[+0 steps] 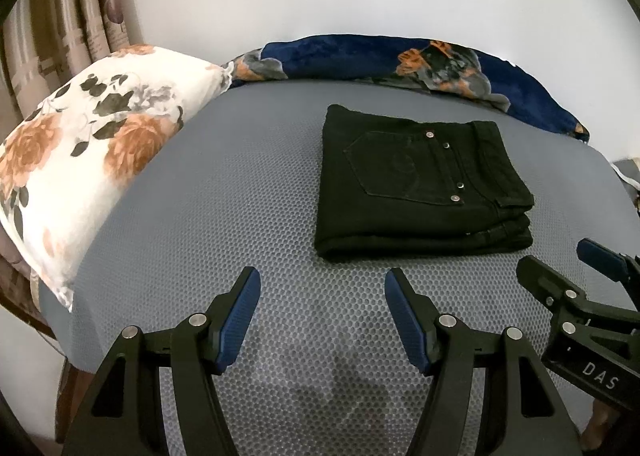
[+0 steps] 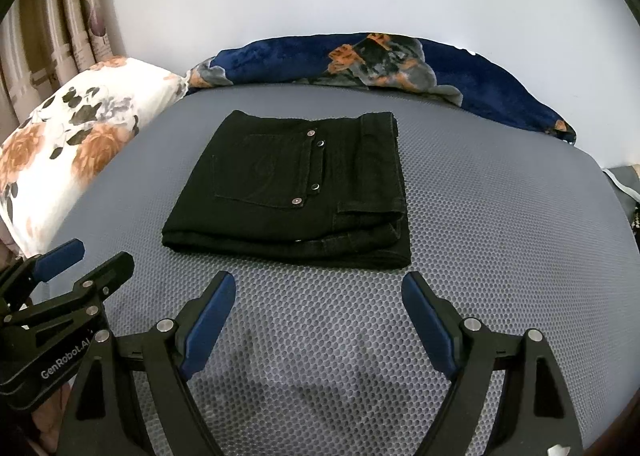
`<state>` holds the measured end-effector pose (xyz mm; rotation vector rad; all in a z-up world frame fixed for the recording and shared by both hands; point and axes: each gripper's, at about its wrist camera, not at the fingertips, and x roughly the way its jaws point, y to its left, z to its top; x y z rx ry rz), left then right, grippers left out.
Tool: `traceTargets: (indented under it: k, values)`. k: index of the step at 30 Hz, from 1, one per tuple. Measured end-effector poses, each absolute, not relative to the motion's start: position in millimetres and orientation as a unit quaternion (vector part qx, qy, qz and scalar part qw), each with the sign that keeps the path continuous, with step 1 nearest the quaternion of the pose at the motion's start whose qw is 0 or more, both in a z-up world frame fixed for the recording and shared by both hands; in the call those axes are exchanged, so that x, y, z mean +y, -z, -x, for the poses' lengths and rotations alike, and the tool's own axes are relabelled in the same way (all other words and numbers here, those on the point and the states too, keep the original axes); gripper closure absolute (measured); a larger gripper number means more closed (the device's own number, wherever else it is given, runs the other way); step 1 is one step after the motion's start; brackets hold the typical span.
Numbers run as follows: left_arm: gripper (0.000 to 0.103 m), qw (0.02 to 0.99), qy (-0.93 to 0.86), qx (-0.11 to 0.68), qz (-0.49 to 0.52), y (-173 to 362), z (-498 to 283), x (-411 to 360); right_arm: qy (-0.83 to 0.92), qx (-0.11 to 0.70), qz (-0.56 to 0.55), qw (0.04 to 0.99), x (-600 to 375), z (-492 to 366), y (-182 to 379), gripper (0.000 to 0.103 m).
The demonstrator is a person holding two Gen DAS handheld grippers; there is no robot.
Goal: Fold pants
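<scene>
Black pants [image 1: 416,184] lie folded in a compact rectangle on the grey dotted mattress [image 1: 240,216], back pocket and rivets facing up. They also show in the right wrist view [image 2: 296,192]. My left gripper [image 1: 322,284] is open and empty, a little in front of the pants and to their left. My right gripper [image 2: 318,288] is open and empty, just in front of the pants' near edge. Each gripper shows in the other's view, the right one [image 1: 560,268] at the right edge and the left one [image 2: 96,256] at the left edge.
A white floral pillow [image 1: 88,160] lies at the mattress's left end. A dark blue floral blanket [image 1: 420,64] is bunched along the far edge against a white wall. Curtains [image 1: 72,16] hang at the far left. The mattress [image 2: 500,216] drops off at the right.
</scene>
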<state>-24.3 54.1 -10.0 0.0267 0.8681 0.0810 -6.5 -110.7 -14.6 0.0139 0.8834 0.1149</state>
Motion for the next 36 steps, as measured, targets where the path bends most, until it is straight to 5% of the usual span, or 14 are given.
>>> traceTargets:
  k: [36]
  values:
    - [0.038, 0.903, -0.023, 0.428, -0.023, 13.6, 15.4, 54.4, -0.056, 0.440, -0.014, 0.896, -114.2, 4.0, 22.5, 0.020]
